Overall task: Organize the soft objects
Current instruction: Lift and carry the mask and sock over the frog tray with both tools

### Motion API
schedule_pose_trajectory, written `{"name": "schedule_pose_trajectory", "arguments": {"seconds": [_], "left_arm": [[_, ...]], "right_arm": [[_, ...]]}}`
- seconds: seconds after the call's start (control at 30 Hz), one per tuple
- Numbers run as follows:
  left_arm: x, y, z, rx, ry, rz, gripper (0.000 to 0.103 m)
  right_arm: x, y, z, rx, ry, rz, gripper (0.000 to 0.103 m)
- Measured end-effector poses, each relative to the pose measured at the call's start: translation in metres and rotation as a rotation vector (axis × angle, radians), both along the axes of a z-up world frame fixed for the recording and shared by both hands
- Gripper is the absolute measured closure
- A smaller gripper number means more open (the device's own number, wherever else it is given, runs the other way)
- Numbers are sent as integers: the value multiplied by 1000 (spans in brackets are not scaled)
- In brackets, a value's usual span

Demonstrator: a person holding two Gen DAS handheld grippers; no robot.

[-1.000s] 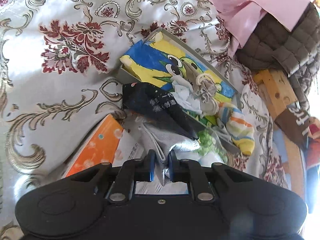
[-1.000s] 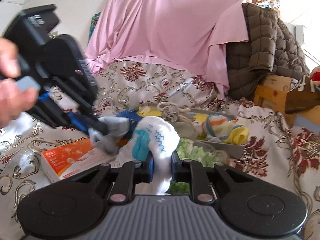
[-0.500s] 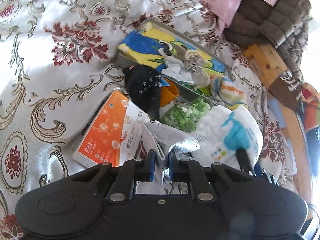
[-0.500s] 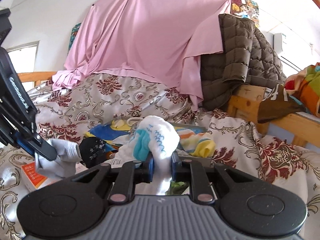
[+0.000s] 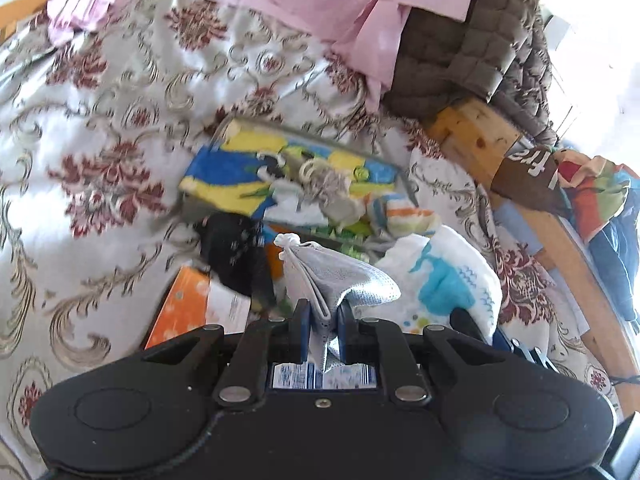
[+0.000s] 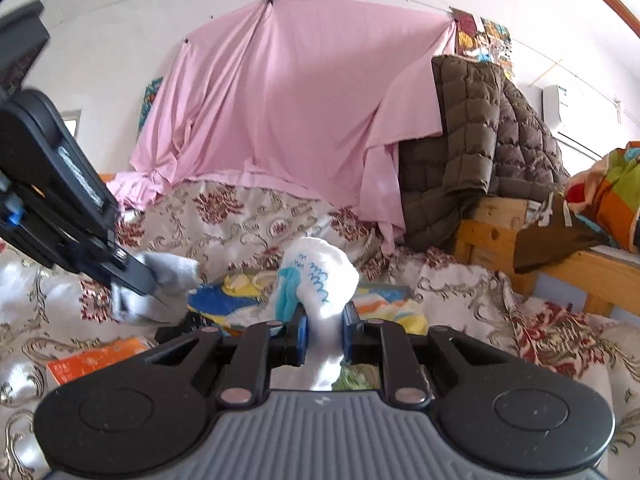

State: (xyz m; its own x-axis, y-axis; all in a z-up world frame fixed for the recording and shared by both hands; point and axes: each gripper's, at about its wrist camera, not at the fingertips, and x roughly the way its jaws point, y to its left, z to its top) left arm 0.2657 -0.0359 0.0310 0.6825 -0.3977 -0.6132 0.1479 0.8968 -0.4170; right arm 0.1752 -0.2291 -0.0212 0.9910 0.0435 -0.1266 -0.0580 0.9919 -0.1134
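Left gripper: jaws drawn narrow and clamped on a folded grey sock, whose mesh-textured folds fan up and forward from between the blue pads, with a small knotted tip at the far end. Right gripper: jaws likewise narrow, pinching a white sock with turquoise patches and blue printed marks; its rounded upper part bulges above the pads and its lower part hangs between the fingers. Seen from the left wrist, the white sock sits just to the right of the grey one, both held clear of the bedding. Beyond the pads lies a shallow tray lined with a blue-and-yellow cartoon print, bearing a tangle of pale knitted items and a striped orange, blue and yellow sock at its right end. A black sock lies in front of the tray's near edge, partly over an orange box. All rest on a cream bedspread with red floral and gold scroll pattern. Behind it hangs a pink sheet; a brown quilted jacket is draped over a wooden bed frame at right.
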Motion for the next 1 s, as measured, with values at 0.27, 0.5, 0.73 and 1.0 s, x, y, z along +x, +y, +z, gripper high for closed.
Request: {"name": "schedule_pose_trajectory", "arguments": {"seconds": [0.27, 0.5, 0.73, 1.0], "left_arm": [[45, -1, 2, 13, -82, 2, 88], [133, 7, 4, 45, -214, -40, 88], [227, 22, -5, 119, -201, -57, 88], [288, 25, 9, 165, -99, -240, 87]], "right_arm": [[48, 0, 36, -21, -123, 35, 84], [172, 2, 77, -59, -151, 144, 84], [257, 5, 76, -6, -12, 140, 84], [298, 24, 78, 30, 201, 38, 84]]}}
